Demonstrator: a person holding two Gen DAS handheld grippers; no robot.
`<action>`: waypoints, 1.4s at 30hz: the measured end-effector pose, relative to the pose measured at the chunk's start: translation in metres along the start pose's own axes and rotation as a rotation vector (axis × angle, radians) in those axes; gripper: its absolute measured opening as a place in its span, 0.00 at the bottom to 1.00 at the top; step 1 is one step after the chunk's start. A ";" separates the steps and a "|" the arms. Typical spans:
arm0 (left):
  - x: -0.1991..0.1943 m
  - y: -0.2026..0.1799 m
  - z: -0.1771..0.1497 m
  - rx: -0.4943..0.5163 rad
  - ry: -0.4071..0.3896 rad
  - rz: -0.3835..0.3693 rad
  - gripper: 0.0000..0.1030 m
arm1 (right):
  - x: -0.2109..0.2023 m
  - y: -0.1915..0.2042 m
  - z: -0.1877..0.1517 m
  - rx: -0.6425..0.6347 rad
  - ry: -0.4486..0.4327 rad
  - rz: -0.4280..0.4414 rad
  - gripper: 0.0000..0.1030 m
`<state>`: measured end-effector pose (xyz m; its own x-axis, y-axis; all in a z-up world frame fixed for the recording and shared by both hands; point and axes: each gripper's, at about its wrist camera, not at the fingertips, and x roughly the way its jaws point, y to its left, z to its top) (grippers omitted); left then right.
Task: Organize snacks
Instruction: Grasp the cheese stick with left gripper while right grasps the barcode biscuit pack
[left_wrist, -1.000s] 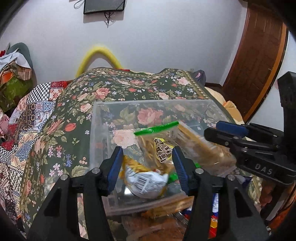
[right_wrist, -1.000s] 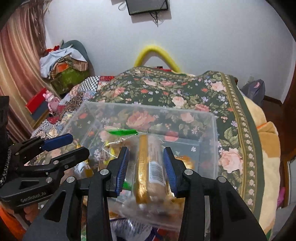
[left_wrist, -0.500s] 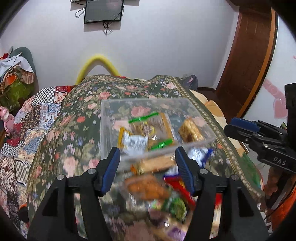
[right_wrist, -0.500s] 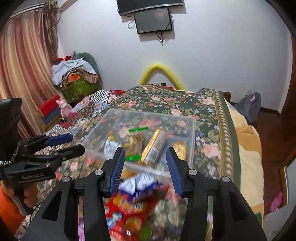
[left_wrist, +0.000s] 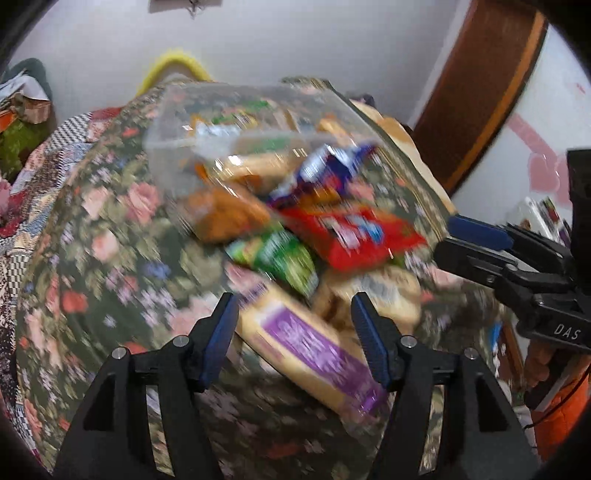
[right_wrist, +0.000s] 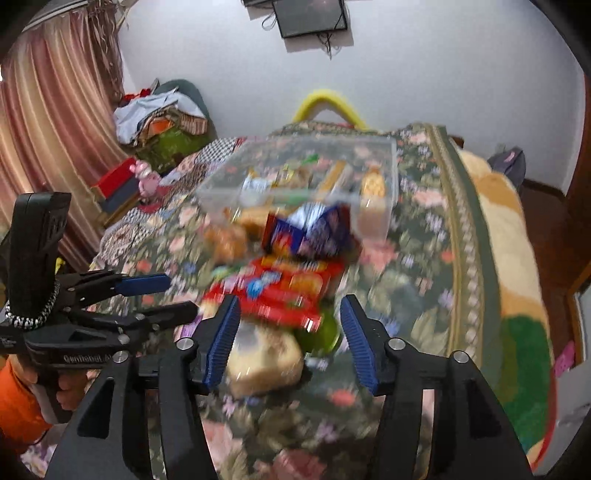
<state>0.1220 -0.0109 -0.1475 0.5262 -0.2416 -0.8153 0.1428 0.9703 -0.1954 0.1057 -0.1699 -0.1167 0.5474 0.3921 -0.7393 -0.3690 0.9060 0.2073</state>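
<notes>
A clear plastic bin (right_wrist: 373, 155) (left_wrist: 177, 110) sits on the floral bed cover and holds several snack packets. In front of it lies a loose pile: a red packet (left_wrist: 351, 232) (right_wrist: 284, 291), a blue packet (left_wrist: 328, 170) (right_wrist: 310, 229), a green packet (left_wrist: 280, 258), an orange-brown one (left_wrist: 221, 218), a pale pack with a purple label (left_wrist: 310, 343) and a pale bread-like pack (right_wrist: 262, 358). My left gripper (left_wrist: 293, 314) is open and empty above the purple-label pack. My right gripper (right_wrist: 290, 317) is open and empty over the pile. Both views are motion-blurred.
The bed's floral cover (right_wrist: 417, 288) drops off at the right onto a yellow and green blanket (right_wrist: 517, 295). A quilt and clothes pile (right_wrist: 162, 114) lie at the left. A wooden door (left_wrist: 480, 85) stands at the right.
Both grippers have pulled back from the bin, toward the pile of loose snacks. The right gripper let go of its long packet, which now lies in the bin. Both are now open.
</notes>
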 end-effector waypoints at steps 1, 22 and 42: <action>0.003 -0.004 -0.005 0.005 0.012 0.001 0.62 | 0.002 0.001 -0.003 0.001 0.008 0.004 0.53; 0.010 0.041 -0.029 -0.079 0.014 0.042 0.67 | 0.041 0.034 -0.032 -0.069 0.126 0.036 0.59; 0.006 0.028 -0.030 -0.005 -0.058 0.064 0.26 | 0.046 0.034 -0.033 0.020 0.130 0.084 0.51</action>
<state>0.1034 0.0151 -0.1741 0.5818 -0.1790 -0.7934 0.1031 0.9838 -0.1464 0.0936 -0.1268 -0.1648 0.4127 0.4443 -0.7951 -0.3942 0.8741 0.2838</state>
